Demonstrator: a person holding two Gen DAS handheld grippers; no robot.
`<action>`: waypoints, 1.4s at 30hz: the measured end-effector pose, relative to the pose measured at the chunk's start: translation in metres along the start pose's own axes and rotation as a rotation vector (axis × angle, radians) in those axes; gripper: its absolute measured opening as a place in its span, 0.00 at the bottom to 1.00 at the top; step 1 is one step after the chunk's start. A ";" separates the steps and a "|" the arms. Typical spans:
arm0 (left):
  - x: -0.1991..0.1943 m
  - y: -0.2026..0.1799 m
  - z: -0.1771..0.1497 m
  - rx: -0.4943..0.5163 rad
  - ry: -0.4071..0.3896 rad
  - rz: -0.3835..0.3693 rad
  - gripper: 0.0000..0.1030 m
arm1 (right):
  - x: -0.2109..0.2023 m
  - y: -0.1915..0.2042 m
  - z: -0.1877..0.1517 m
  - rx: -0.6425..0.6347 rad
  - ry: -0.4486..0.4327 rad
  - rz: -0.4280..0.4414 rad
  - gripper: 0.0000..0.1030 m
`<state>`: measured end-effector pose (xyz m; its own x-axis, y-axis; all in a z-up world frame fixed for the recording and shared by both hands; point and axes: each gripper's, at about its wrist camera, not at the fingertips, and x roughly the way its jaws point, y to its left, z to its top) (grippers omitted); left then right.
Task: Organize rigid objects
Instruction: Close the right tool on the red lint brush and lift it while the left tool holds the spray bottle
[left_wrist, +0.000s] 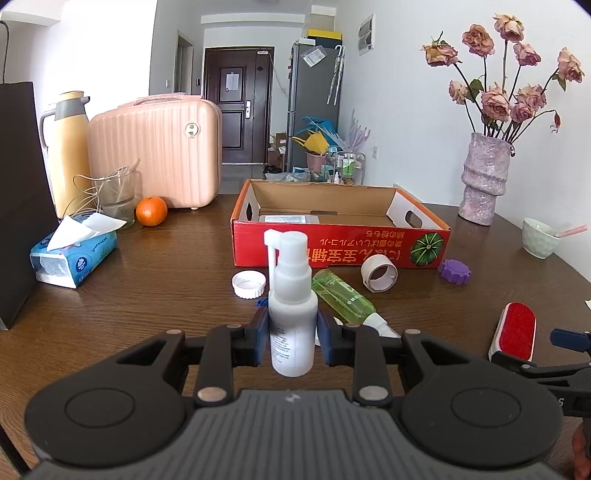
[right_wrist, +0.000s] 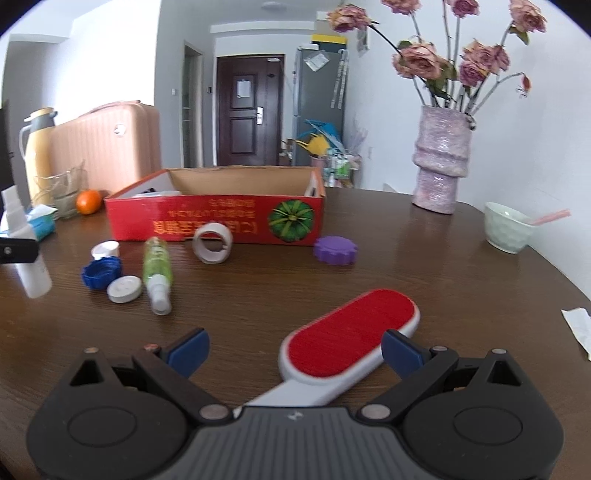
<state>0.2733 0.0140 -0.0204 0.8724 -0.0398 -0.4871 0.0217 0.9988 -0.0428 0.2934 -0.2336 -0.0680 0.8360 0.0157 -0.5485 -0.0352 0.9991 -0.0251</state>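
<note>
We see the cardboard box (left_wrist: 340, 236) at the table's (left_wrist: 147, 295) middle, the vase (left_wrist: 482, 177) to its right and the suitcase (left_wrist: 159, 155) to its left. Before the box lie a tape roll (left_wrist: 380, 274), a lying bottle (left_wrist: 341, 301) and caps (left_wrist: 248, 284). The spray bottle (left_wrist: 291, 306) stands upright between our left gripper's (left_wrist: 291, 339) pads; the lint brush (right_wrist: 351, 336) lies between the right gripper's (right_wrist: 295, 350) fingers.

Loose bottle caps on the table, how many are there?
4: white cap, blue cap and white disc cap clustered left of the green bottle; purple cap by the box's corner. Others may be hidden.

White spray bottle (left_wrist: 291, 314) upright, red lint brush (right_wrist: 351, 343) lying flat.
</note>
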 end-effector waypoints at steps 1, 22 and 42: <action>0.000 0.000 0.000 0.000 0.000 -0.001 0.28 | 0.001 -0.001 0.000 0.004 0.005 -0.007 0.97; 0.004 0.000 0.000 0.004 -0.006 0.002 0.28 | 0.057 -0.009 0.004 0.116 0.150 -0.091 0.82; 0.003 -0.004 0.001 0.017 -0.009 0.003 0.28 | 0.032 0.010 0.010 0.046 0.069 0.037 0.54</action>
<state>0.2762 0.0104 -0.0203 0.8769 -0.0370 -0.4793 0.0275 0.9993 -0.0268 0.3251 -0.2225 -0.0778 0.7947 0.0519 -0.6048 -0.0391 0.9986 0.0343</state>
